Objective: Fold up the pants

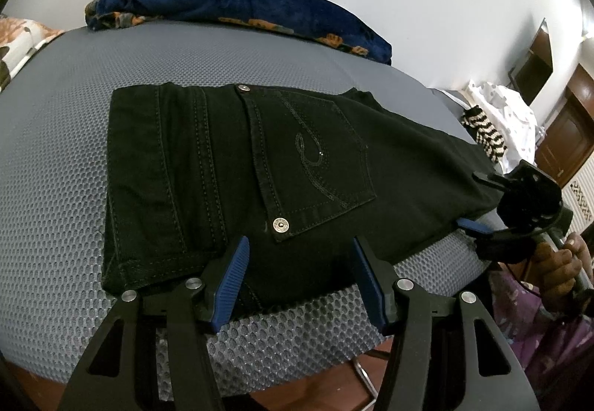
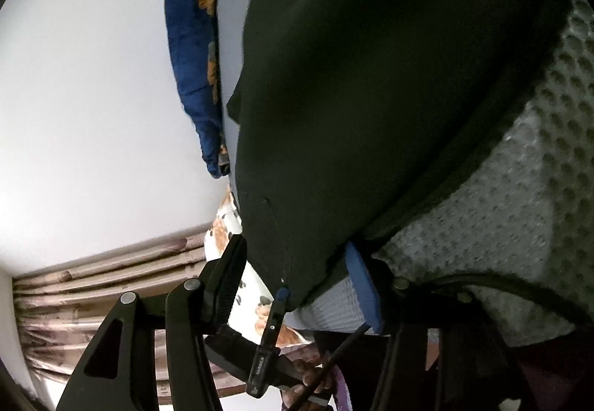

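Note:
Black pants (image 1: 282,166) lie folded on the grey mesh mattress (image 1: 55,158), back pocket with metal rivets facing up. My left gripper (image 1: 299,262) is open, its blue pads straddling the near edge of the pants without holding them. My right gripper (image 1: 479,203) shows in the left wrist view at the right end of the pants, one finger above and one below the cloth edge. In the right wrist view the pants (image 2: 371,95) fill the frame and my right gripper (image 2: 297,255) is open around their edge. The left gripper (image 2: 274,314) shows there below.
A dark blue floral blanket (image 1: 237,6) lies along the far edge of the mattress by the white wall. A floral pillow (image 1: 18,39) sits far left. White and striped clothes (image 1: 497,121) are piled at the right. Curtains (image 2: 74,307) hang behind.

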Tool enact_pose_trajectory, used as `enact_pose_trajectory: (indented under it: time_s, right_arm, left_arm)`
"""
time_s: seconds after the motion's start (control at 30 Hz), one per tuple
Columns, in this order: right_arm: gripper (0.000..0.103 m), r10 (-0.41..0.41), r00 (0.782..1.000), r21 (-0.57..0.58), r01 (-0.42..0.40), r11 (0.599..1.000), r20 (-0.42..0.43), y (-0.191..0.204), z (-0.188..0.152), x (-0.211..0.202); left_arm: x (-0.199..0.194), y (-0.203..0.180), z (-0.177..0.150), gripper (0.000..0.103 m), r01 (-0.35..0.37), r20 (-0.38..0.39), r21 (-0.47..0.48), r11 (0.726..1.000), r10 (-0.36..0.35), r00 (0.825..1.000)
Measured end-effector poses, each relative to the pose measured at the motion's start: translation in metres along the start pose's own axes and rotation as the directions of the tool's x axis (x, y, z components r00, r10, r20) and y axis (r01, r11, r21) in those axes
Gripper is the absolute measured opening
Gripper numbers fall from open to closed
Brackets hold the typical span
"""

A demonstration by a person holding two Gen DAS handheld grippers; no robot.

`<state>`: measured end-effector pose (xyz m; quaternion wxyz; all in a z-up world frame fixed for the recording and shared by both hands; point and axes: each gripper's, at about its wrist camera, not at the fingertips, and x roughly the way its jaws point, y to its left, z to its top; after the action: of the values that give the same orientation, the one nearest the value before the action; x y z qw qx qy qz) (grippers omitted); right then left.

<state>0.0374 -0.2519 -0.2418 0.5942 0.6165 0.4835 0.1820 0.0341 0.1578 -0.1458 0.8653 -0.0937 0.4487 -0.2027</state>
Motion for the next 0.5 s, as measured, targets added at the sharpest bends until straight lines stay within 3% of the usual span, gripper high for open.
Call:
enact_pose_trajectory:
  time_s: [0.13,0.23,0.3,0.33,0.5]
  right_arm:
    - [0.051,-0.006,0.999,-0.041,0.008,0.999,0.047,0.003,-0.004,0.005]
    - [0.038,-0.071,0.996,-0.146,0.077,0.986,0.047,0.012,-0.008,0.016]
    - [0.005,-0.132,0.991,-0.191,0.133,0.972,0.02,0.012,-0.008,0.026]
    - [0.005,-0.176,0.984,-0.209,0.175,0.962,0.016,0.01,-0.01,0.028]
    - [0.005,-0.178,0.984,-0.248,0.177,0.953,0.017,0.017,-0.016,0.021]
  left_arm:
    - [0.0,0.0,-0.002,0.058,-0.003,0.004,0.001,1.0,0.003,1.0]
    - [0.0,-0.001,-0.001,0.058,-0.004,0.004,0.0,1.0,0.004,1.0]
    - [0.0,-0.001,-0.002,0.058,-0.004,0.003,0.002,1.0,0.004,1.0]
    - [0.0,-0.001,-0.001,0.058,-0.004,0.001,0.003,1.0,0.004,1.0]
    - [-0.001,0.0,0.001,0.058,-0.014,-0.004,-0.012,1.0,0.014,1.0]
